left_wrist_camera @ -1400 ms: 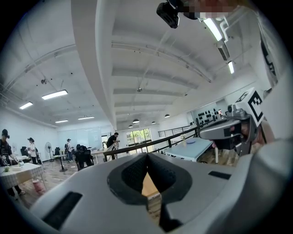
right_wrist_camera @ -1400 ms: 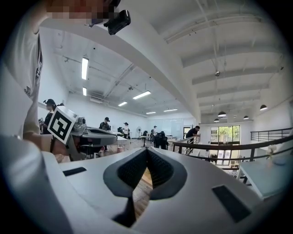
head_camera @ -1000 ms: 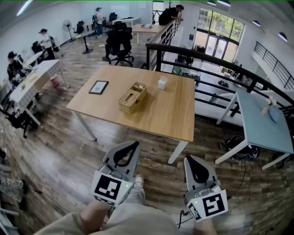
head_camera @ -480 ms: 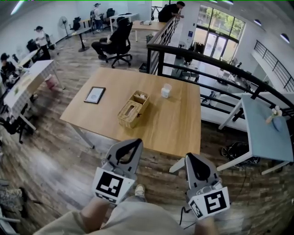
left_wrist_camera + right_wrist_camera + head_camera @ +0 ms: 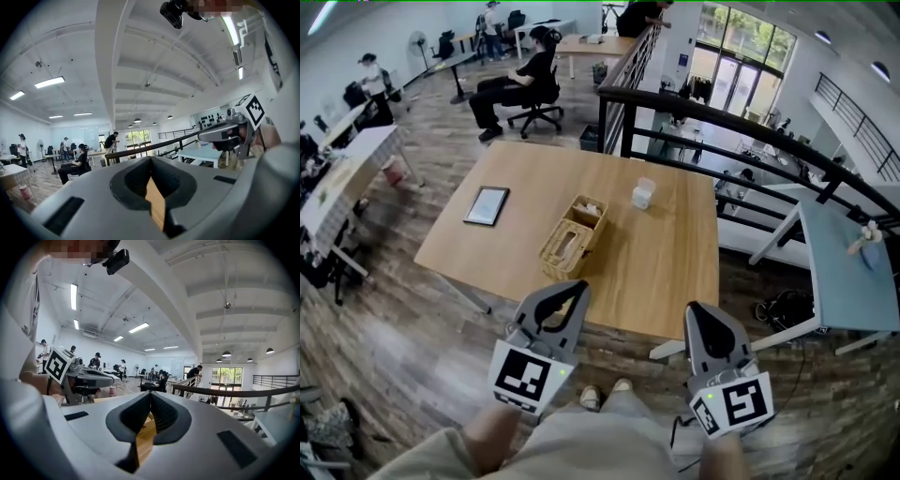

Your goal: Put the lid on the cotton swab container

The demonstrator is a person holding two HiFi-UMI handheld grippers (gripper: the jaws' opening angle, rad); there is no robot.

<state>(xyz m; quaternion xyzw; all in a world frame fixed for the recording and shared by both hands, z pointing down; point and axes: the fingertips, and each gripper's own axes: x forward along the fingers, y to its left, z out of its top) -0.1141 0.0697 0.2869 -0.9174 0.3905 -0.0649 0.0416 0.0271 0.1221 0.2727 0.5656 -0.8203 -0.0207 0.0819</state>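
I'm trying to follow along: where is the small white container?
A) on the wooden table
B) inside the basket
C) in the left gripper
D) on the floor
A: the white container stands on the wooden table, apart from the wicker basket.

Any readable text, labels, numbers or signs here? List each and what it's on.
None readable in any view.
Left tool and right tool cubes: square marker patterns, no letters.
Flat panel on the table: too small to read.
Cotton swab container: no legible label.
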